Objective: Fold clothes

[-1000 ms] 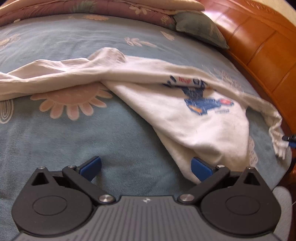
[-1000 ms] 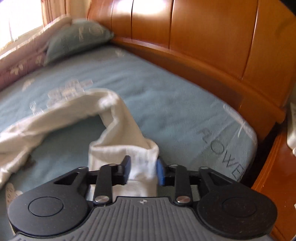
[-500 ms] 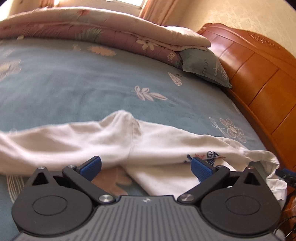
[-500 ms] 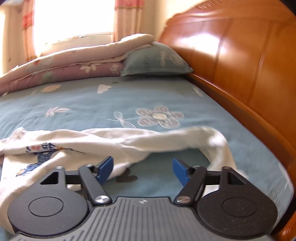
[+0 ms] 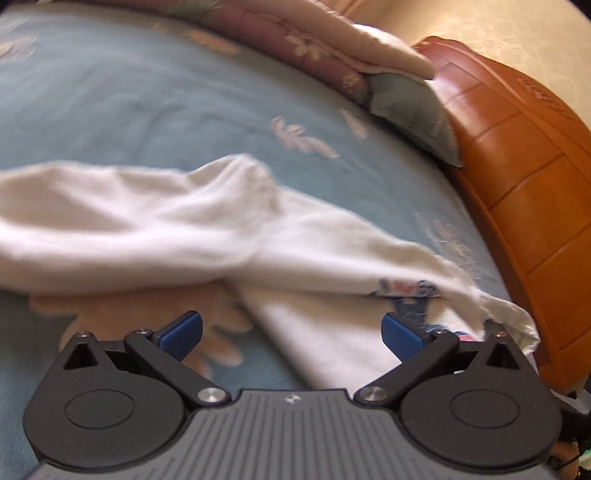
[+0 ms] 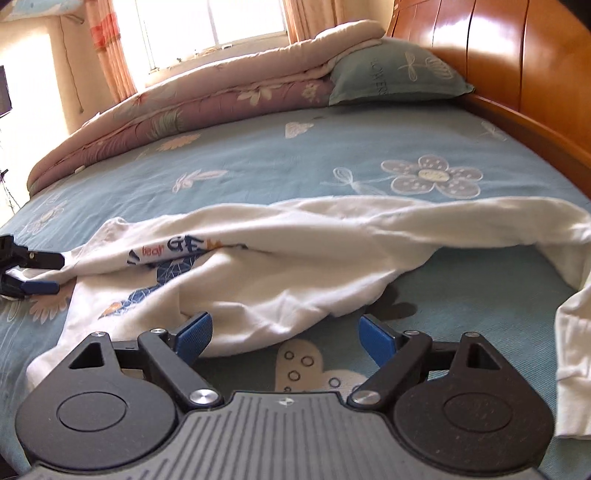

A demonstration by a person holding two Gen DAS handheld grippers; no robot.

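Observation:
A white long-sleeved shirt (image 5: pixel 314 251) with a blue print lies crumpled in a long ridge across the blue flowered bedsheet (image 5: pixel 147 103). My left gripper (image 5: pixel 291 336) hovers open just in front of the shirt's near fold, nothing between its blue pads. In the right wrist view the shirt (image 6: pixel 295 266) spreads from left to right, and one sleeve (image 6: pixel 576 332) trails down at the right edge. My right gripper (image 6: pixel 286 338) has its jaws opening wide over the shirt's near hem, with nothing pressed between the pads. The left gripper (image 6: pixel 55 272) shows at the shirt's left end.
A folded pink and cream quilt (image 6: pixel 207 99) and a grey-green pillow (image 6: pixel 395 74) lie at the far side of the bed. The orange wooden headboard (image 6: pixel 517 74) runs along the right. A bright window (image 6: pixel 210 26) is behind the quilt.
My right gripper let go of the white sleeve cuff, opened, and swung left to face the shirt. The left gripper stayed open and shifted along the shirt.

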